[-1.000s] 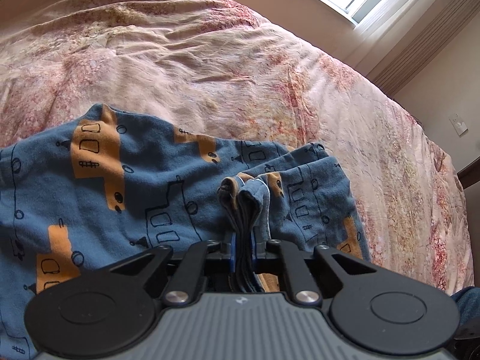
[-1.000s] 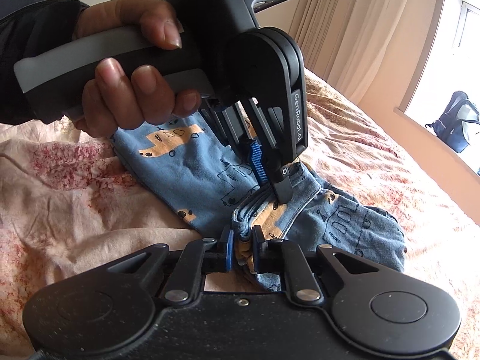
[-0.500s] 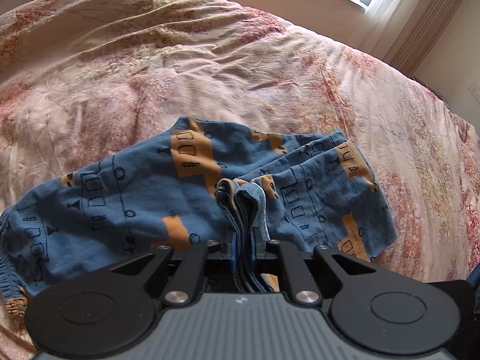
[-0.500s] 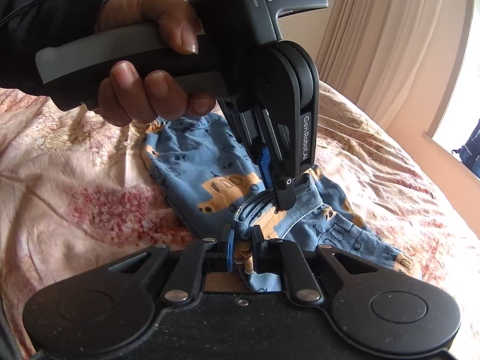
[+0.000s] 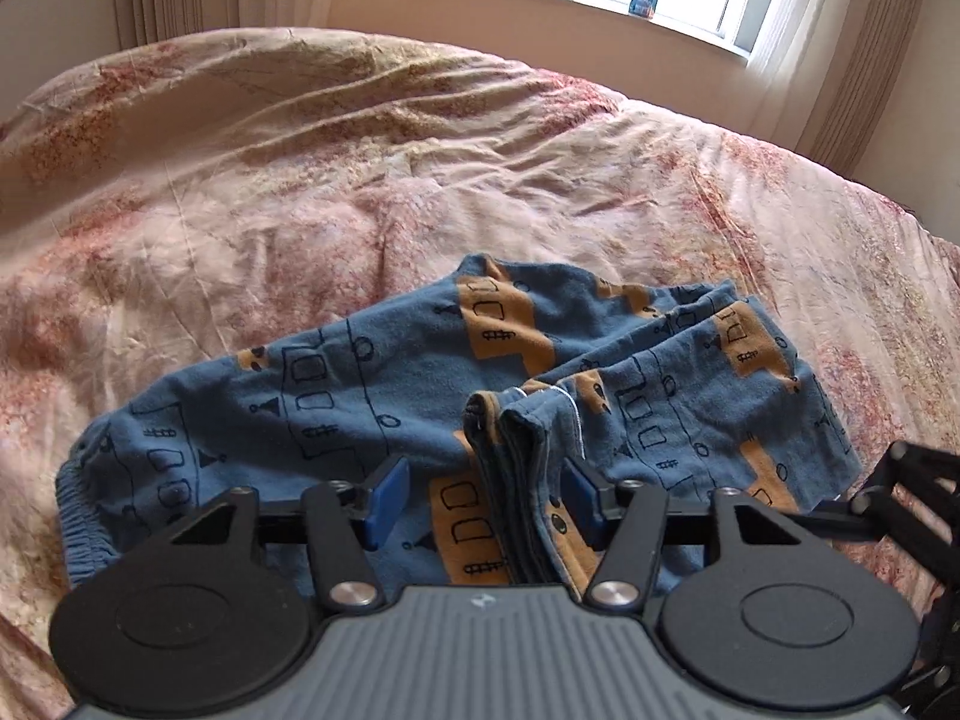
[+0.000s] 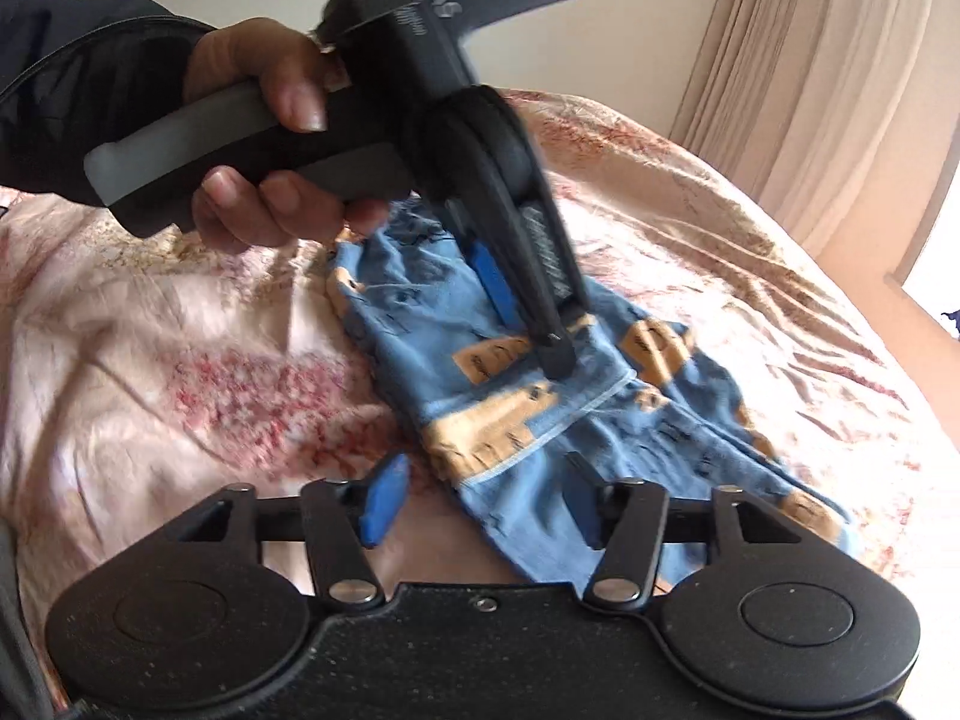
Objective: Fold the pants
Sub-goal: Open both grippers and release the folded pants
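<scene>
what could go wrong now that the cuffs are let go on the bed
1. The bunched cuffs of the blue cotton pants with orange trucks stand up between the left gripper's just-opened jaws; pulling back carelessly may snag them and undo the fold.
2. The right gripper, also just opened, straddles the hem edge and could drag it.
3. The wrinkled pink floral bedspread is soft, so the fold may settle crooked.
</scene>
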The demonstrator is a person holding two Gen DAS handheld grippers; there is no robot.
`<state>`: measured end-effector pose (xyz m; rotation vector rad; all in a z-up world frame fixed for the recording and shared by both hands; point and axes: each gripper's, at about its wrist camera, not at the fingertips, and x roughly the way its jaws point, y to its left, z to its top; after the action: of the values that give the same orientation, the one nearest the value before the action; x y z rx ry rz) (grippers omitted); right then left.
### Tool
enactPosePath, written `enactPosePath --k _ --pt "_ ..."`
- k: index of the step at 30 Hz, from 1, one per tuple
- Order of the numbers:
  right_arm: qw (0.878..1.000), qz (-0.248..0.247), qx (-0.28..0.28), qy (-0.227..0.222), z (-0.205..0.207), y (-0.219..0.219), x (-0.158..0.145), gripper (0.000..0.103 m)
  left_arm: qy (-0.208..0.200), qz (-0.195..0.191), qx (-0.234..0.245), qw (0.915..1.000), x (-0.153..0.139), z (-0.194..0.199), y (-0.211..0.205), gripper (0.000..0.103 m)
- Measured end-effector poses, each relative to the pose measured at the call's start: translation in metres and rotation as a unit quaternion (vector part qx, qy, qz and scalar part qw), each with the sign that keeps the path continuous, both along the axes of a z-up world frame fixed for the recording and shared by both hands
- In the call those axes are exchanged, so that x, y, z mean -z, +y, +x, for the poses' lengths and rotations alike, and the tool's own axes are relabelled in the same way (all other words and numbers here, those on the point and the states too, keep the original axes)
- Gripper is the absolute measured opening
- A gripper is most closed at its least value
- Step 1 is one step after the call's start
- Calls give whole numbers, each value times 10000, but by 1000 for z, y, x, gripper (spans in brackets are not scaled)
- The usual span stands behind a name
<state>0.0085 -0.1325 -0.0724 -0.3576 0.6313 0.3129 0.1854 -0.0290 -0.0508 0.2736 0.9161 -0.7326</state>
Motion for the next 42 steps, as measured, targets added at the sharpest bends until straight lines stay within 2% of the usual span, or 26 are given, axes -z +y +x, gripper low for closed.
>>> enactPosePath --k 2,5,7,9,11,14,15,16,17,18,19,20,22,23,25,27,29,30,32,33,34,36,38,40,42 --pt "9991 -217 337 -109 -6 -24 -6 74 -146 -40 4 9999 -6 -5 -2 70" --pt "9912 -545 1166 -315 4 -62 -9 89 -520 170 -111 9984 -3 -16 -15 86" --pt "9817 -639 1739 -441 22 -93 -5 89 -881 578 -373 9937 7 -19 -27 86" --pt "9767 -544 1995 -568 40 -116 2 89 -1103 896 -602 9880 19 -18 -35 86" --pt "9782 -420 1932 -638 55 -130 13 89 -1034 884 -812 9874 32 -10 -35 86" --pt "9765 -791 1922 -564 80 -148 41 89 -875 835 -1043 9872 40 -3 -25 91" --pt "9756 -797 1949 -627 81 -156 43 90 -817 781 -1056 9880 41 -1 -21 93" --pt "9728 -765 2070 -700 81 -167 44 96 -755 732 -1070 9887 41 2 -19 93" --pt "9684 -753 2255 -758 83 -178 42 94 -684 706 -1110 9889 40 4 -17 95" --pt "9589 -925 2564 -789 86 -188 42 90 -628 654 -1141 9893 39 5 -16 95" --pt "9517 -1032 2790 -760 89 -199 39 82 -599 613 -1160 9895 38 4 -14 95" --pt "9501 -896 2901 -720 88 -211 33 79 -591 584 -1151 9899 35 2 -14 94" --pt "9558 -389 2825 -714 73 -222 16 80 -654 523 -986 9916 27 -7 -12 92" --pt "9617 -353 2622 -712 62 -215 9 83 -680 489 -860 9928 23 -14 -11 92" --pt "9746 -529 2079 -647 41 -190 4 90 -666 394 -621 9951 19 -26 -9 95" --pt "9817 -670 1698 -538 26 -170 7 95 -596 517 -606 9950 22 -36 -11 98" --pt "9796 -936 1741 -369 24 -160 20 95 -527 986 -765 9908 36 -40 -13 99" --pt "9763 -1073 1855 -287 26 -161 28 96 -572 1041 -874 9891 40 -41 -9 100" --pt "9621 -1423 2315 -217 31 -172 39 92 -448 879 -998 9901 37 -38 1 100" --pt "9561 -1464 2526 -236 30 -176 37 89 -357 783 -1074 9905 30 -37 8 100" --pt "9560 -1307 2608 -321 25 -178 29 87 -357 743 -1112 9904 23 -37 13 99" --pt "9634 -1016 2416 -568 15 -168 9 90 -503 871 -1166 9881 10 -40 24 98" --pt "9723 -986 1980 -756 10 -143 1 97 -563 963 -1119 9874 0 -46 39 98" --pt "9826 -847 1474 -744 13 -114 3 99 -608 1086 -1225 9846 -5 -51 56 98" --pt "9871 -849 1220 -592 26 -92 17 99 -483 1212 -1553 9792 -5 -52 80 98"
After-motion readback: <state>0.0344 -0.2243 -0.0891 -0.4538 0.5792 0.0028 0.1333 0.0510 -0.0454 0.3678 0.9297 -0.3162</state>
